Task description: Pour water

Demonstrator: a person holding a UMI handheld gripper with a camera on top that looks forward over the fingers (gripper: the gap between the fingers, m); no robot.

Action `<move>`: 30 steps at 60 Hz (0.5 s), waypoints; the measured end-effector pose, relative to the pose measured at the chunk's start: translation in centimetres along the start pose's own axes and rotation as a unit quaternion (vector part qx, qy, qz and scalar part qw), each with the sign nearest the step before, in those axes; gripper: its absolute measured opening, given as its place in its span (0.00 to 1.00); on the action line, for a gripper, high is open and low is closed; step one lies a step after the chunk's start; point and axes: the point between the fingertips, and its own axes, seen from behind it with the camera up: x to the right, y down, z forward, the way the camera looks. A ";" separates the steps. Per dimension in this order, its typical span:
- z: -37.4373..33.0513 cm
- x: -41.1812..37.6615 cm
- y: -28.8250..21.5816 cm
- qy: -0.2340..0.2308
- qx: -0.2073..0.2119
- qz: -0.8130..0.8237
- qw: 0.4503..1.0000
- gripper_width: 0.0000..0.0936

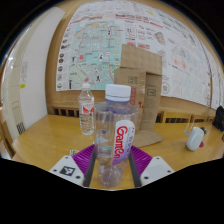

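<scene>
Currently the gripper point(110, 160) holds the water bottle point(116, 135) between both pads, upright over the wooden table point(40, 135). Risk: the smooth plastic could slip or crush when tilted. A second bottle point(87, 110) stands at eleven o'clock, cardboard boxes point(140, 85) at one o'clock behind; no receiving cup visible.

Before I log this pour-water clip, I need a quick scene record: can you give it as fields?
setting: wooden table against a wall with posters
nearest item: capped water bottle, red-lettered label, upright
claw: pink pads at either side of that bottle, contact looks likely
second bottle: smaller, upright, beyond and to the left
behind: cardboard boxes, stacked
far right: white roundish object, unclear
water receiver: none visible
</scene>
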 end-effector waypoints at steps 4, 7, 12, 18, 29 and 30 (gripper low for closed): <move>0.2 0.1 -0.2 0.000 0.010 0.001 1.000 0.56; 0.3 -0.1 -0.3 -0.005 0.015 0.003 1.000 0.53; 0.4 -0.3 -0.4 -0.014 0.024 0.002 1.000 0.45; 0.5 -0.5 -0.5 -0.024 0.032 0.004 0.999 0.39; -0.6 -1.1 -3.0 -0.071 0.048 0.040 0.996 0.39; -0.8 -1.1 -3.7 -0.077 0.053 0.049 0.994 0.38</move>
